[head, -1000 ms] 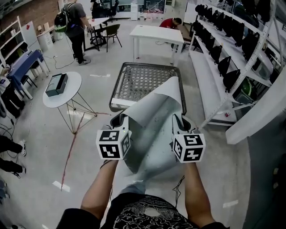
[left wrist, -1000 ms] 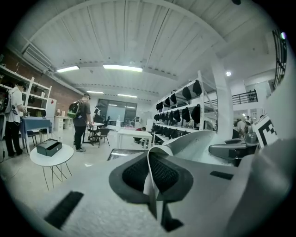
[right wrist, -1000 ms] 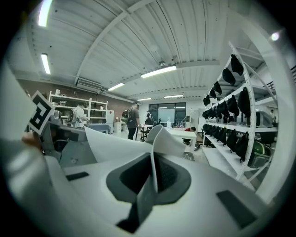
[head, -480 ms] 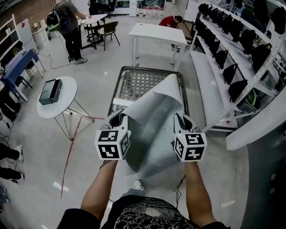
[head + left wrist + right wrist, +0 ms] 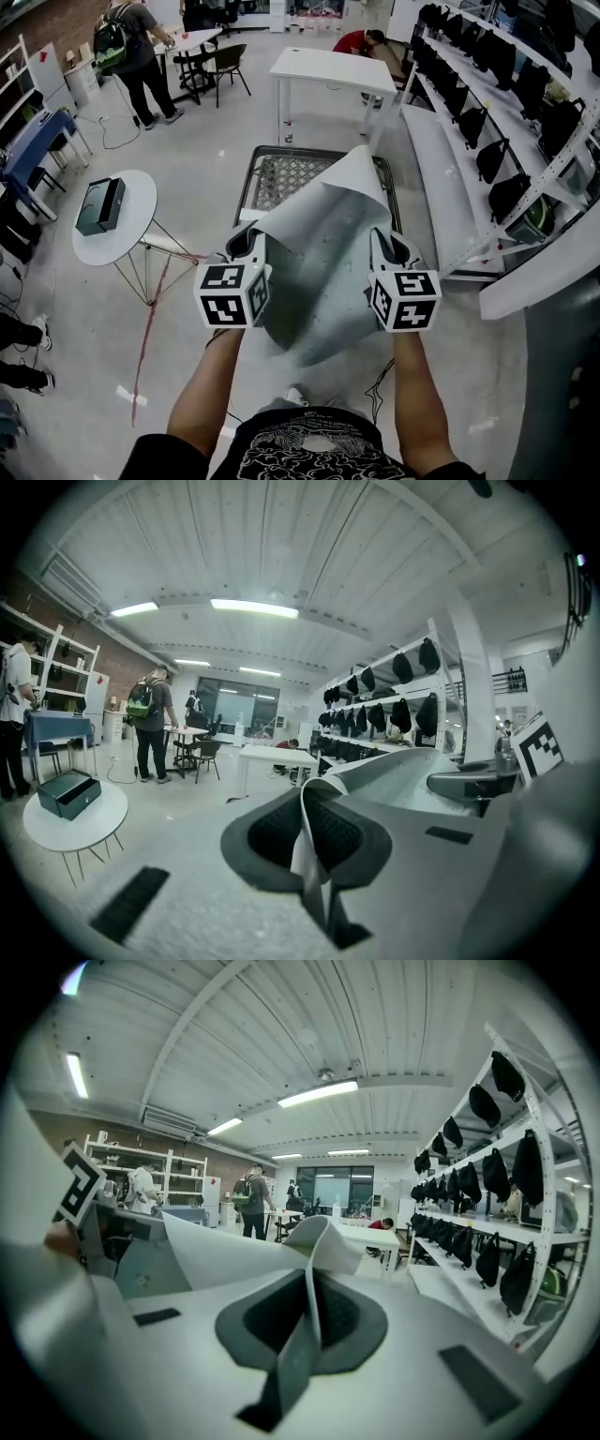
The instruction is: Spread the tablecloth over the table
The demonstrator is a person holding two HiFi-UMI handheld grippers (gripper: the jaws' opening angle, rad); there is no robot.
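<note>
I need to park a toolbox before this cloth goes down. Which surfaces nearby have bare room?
The white table beyond the mesh table looks bare; the round table has room around its dark box. The shelves on the right are crowded with black bags.

Ahead, the mesh-top table (image 5: 291, 176) blocks low passage; the lifted tablecloth (image 5: 323, 253) screens its near end. To the left, bare floor (image 5: 202, 187) separates it from the round table (image 5: 141, 202). To the right, the shelving rack (image 5: 441, 178) stands near its edge.
</note>
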